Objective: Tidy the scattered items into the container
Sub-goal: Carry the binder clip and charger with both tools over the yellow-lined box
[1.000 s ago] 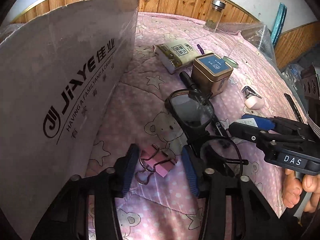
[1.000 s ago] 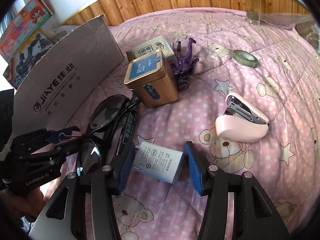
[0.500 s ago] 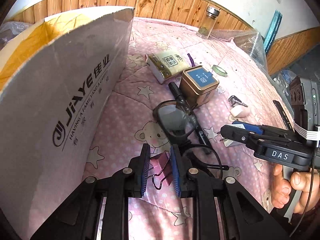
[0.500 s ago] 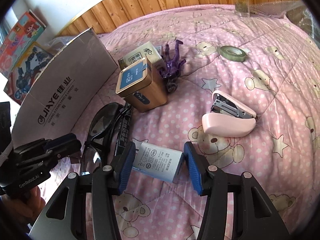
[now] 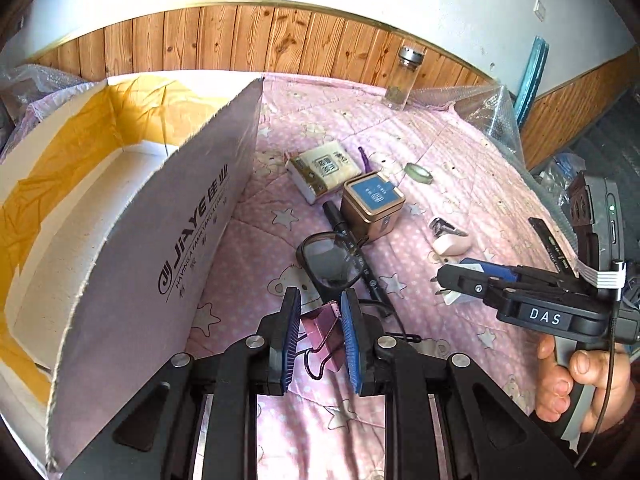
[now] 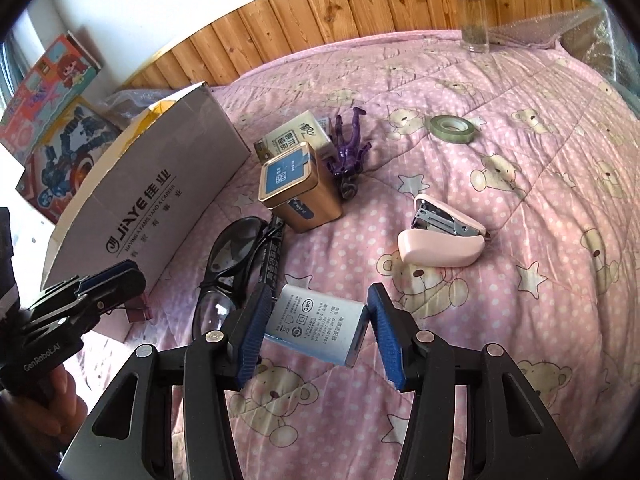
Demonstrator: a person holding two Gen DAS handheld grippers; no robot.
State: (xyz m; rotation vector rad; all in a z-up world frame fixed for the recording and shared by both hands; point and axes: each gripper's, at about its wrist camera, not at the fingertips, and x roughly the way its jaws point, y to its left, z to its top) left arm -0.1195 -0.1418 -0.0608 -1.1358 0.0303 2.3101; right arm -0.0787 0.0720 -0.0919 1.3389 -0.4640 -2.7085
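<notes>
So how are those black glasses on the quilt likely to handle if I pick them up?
The glasses look thin-framed, so probably light but easily twisted. Their lenses look glossy, so the fingers may slip or smudge them; the frame seems safer. They lie against the black marker, which could roll when they lift.

Bright daylight, strong fisheye bend, mostly sharp.

Both views curve hard at the rim, where a black vignette closes the corners and the wood panelling [image 6: 360, 12] bows. Left of the right tongs [image 6: 316, 330] the window edge is blown out white. In the left view the box [image 5: 132, 240] interior left of the tongs [image 5: 318, 340] glows overexposed. Shadows on the quilt [image 6: 520, 184] are soft; the lenses [image 6: 230, 246] catch a pale glare. Tong arms nearest the camera look slightly soft.
</notes>
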